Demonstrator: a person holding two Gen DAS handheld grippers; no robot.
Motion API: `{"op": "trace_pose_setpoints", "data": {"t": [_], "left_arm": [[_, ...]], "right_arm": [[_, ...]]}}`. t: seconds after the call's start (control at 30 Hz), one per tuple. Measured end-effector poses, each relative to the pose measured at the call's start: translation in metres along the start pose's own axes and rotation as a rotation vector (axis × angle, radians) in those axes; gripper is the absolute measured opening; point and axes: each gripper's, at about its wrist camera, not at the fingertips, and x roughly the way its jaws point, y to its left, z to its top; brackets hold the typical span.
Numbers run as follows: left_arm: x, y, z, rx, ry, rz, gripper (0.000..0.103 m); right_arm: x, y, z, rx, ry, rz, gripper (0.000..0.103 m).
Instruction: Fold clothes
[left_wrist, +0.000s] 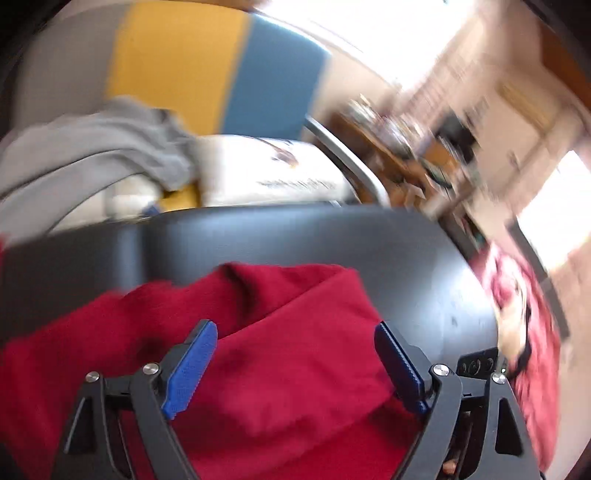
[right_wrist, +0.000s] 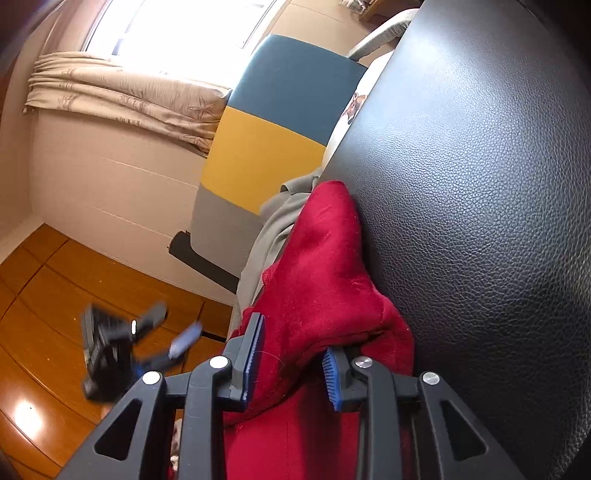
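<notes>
Your left tool (left_wrist: 295, 334) has its blue pads spread wide apart with nothing pinched between them. It's just hanging over the red garment (left_wrist: 258, 332), and the cloth shows freely in the gap. The left wrist view is pretty smeared, so fine detail is hard to read there.

Your right tool (right_wrist: 291, 354) is a different story: a thick fold of the red garment (right_wrist: 325, 266) runs straight between its two pads. The left pad sits against the cloth, and the right pad (right_wrist: 330, 380) is tucked in under the fold on the other side. The pads aren't pressed together, so it looks like a loose hold on a bunched bit of fabric, but I honestly can't tell if it's actually clamped or the cloth is only draped through.

The garment itself lies on the black leather-textured worktop (right_wrist: 480, 221), bunched up along the edge nearest you, with one rounded end reaching out toward the edge where the chair stands. From the left wrist view it covers the near part of the worktop (left_wrist: 295, 236) and leaves the far part bare.

Beyond that edge there's a chair (right_wrist: 258, 147) with a blue, yellow and grey back, with a grey garment (left_wrist: 110, 147) heaped on it, and a white pillow (left_wrist: 266, 173) next to that. In the right wrist view you can also catch your left tool as a blurred shape over the wooden floor (right_wrist: 55, 295).
</notes>
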Motion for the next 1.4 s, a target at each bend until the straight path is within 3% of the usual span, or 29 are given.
{"op": "trace_pose_setpoints", "data": {"t": [0.27,0.47,0.53,0.57,0.6,0.63,0.73,0.93,1.03,1.07,1.13,1.17,1.2,1.27,1.33,1.4], "left_arm": [[0.106,-0.037,0.048,0.276,0.201,-0.058,0.088],[0.139,-0.042,0.045,0.336,0.397,-0.191,0.083],[0.145,-0.048,0.039,0.393,0.434,-0.167,0.068],[0.146,-0.049,0.037,0.405,0.433,-0.141,0.048],[0.148,-0.051,0.034,0.417,0.433,-0.115,0.018],[0.148,-0.052,0.033,0.421,0.428,-0.101,0.007],[0.143,-0.050,0.036,0.381,0.365,-0.140,0.006],[0.142,-0.039,0.027,0.303,0.306,-0.096,0.006],[0.145,-0.043,0.022,0.269,0.278,-0.096,0.009],[0.145,-0.043,0.022,0.251,0.267,-0.095,0.019],[0.133,-0.038,0.020,0.202,0.244,-0.106,0.044],[0.126,-0.036,0.020,0.174,0.217,-0.103,0.074],[0.118,-0.033,0.020,0.148,0.186,-0.101,0.096],[0.091,-0.028,0.013,0.112,0.110,-0.100,0.103],[0.063,-0.019,0.001,0.067,0.075,-0.066,0.103],[0.037,-0.005,-0.013,0.014,0.031,-0.024,0.103]], "right_arm": [[-0.001,0.003,-0.002,-0.005,-0.002,0.007,0.031],[-0.002,0.003,-0.002,0.001,-0.004,0.028,0.032],[-0.001,0.004,-0.002,0.003,-0.005,0.031,0.032],[-0.001,0.004,-0.002,0.004,-0.005,0.034,0.033],[-0.002,0.004,-0.002,0.003,-0.006,0.034,0.033],[-0.002,0.004,-0.002,0.002,-0.007,0.035,0.033],[-0.001,0.006,-0.003,-0.004,-0.009,0.028,0.033],[0.004,0.015,-0.006,-0.047,0.011,-0.009,0.033],[0.003,0.015,-0.006,-0.042,0.011,-0.007,0.033],[0.003,0.015,-0.006,-0.038,0.014,-0.009,0.033],[0.002,0.014,-0.006,-0.028,0.020,-0.013,0.033],[0.001,0.014,-0.005,-0.023,0.023,-0.015,0.033],[0.001,0.014,-0.005,-0.018,0.026,-0.017,0.033],[0.000,0.013,-0.005,-0.009,0.032,-0.021,0.033],[-0.004,0.017,-0.006,-0.022,0.047,-0.043,0.034],[-0.011,0.026,-0.010,-0.059,0.071,-0.084,0.048]]}}
